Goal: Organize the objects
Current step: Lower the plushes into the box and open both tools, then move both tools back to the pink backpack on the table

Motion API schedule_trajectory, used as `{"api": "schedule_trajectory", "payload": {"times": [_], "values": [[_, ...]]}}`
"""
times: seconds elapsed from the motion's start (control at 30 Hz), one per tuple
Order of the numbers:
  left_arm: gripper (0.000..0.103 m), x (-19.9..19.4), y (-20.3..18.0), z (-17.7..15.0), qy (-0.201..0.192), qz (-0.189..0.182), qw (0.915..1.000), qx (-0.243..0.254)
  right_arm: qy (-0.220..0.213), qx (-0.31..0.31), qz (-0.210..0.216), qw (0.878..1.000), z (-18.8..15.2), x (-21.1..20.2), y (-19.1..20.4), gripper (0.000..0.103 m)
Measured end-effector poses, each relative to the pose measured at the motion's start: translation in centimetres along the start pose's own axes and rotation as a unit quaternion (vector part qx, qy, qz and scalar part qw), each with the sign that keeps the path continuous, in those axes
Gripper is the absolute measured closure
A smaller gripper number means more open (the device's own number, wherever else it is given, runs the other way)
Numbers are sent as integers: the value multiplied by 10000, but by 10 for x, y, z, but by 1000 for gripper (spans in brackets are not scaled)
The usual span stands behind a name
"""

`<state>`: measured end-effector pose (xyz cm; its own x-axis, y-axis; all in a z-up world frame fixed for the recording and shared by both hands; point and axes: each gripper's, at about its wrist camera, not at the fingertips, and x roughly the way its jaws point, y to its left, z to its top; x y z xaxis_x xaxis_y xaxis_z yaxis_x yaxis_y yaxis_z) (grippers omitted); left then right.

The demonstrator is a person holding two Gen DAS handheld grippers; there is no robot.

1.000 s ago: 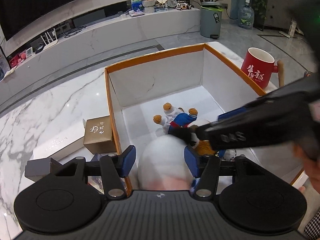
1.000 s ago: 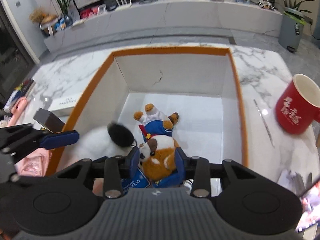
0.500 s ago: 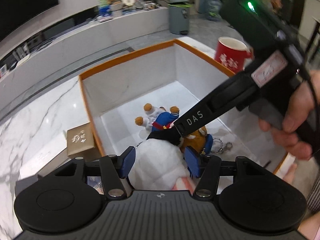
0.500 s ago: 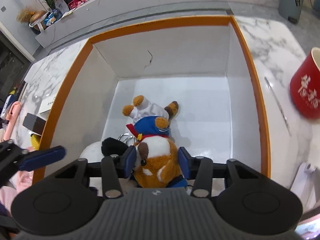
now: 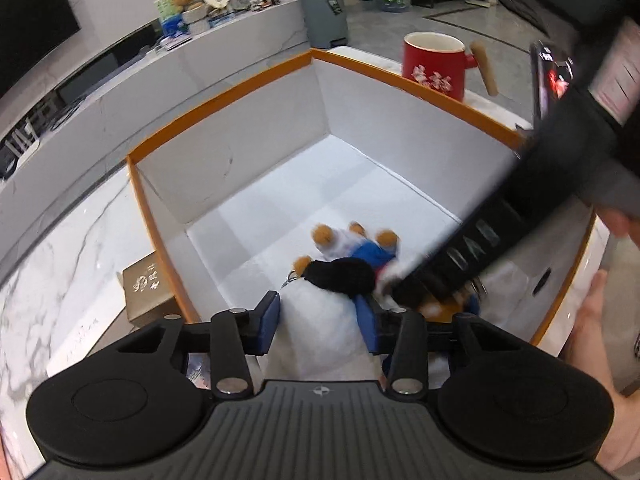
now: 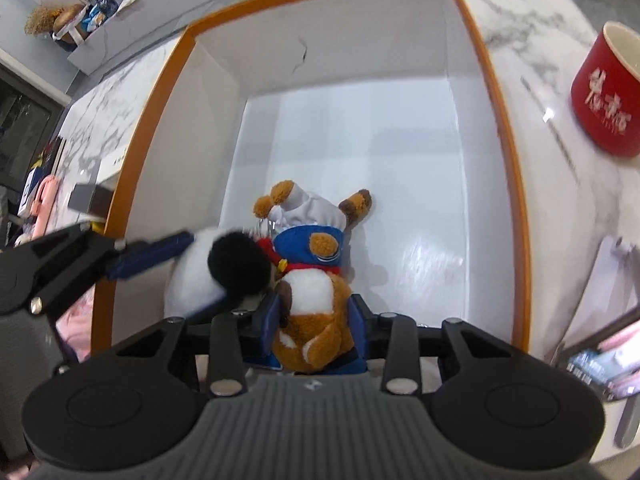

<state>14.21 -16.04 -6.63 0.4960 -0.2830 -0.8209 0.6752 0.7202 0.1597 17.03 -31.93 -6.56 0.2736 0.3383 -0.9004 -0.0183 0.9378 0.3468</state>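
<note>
My left gripper [image 5: 318, 322] was closing its fingers on the white fluffy toy [image 5: 320, 332], my right gripper [image 6: 316, 322] closing on the brown plush bear [image 6: 312, 308]; both crowded one corner of the box [image 6: 504, 120], so I thought they could bump and drop a toy

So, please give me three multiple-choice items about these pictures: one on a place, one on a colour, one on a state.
1. Where does the red mug stand?
A. inside the box
B. on the table outside the box
C. on the floor

2. What colour is the rim of the box?
A. orange
B. green
C. black

3. What is between the fingers of the right gripper?
A. nothing
B. a gold carton
C. the brown plush toy

Key: 1 B, it stands beyond the box wall; 2 A, an orange edge runs round it; 3 C, the closing jaws flank the toy.
</note>
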Motion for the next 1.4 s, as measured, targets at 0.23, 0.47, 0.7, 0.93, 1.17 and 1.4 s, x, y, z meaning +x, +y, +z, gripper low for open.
{"api": "schedule_trajectory", "payload": {"times": [0.23,0.47,0.7,0.93,1.17,1.4], "values": [[65,-6,5,-2,-46,-55,9998,-197,372,160,253,9989,-7,-5,-5,71],[66,-5,12,-5,-70,-75,9994,-318,307,118,229,9992,-17,0,2,73],[66,-10,16,-11,-262,-106,9982,-521,258,-54,119,9996,-26,1,8,73],[65,-42,17,-23,-908,-104,9935,-681,-389,-652,-397,9963,-49,-8,34,63],[59,-85,30,-35,-1301,-104,9859,-1048,-1131,-1249,-967,9809,-60,-29,66,49],[59,-125,65,-59,-1344,-267,9774,-1611,-1983,-1777,-874,9599,-79,-58,108,47]]}}
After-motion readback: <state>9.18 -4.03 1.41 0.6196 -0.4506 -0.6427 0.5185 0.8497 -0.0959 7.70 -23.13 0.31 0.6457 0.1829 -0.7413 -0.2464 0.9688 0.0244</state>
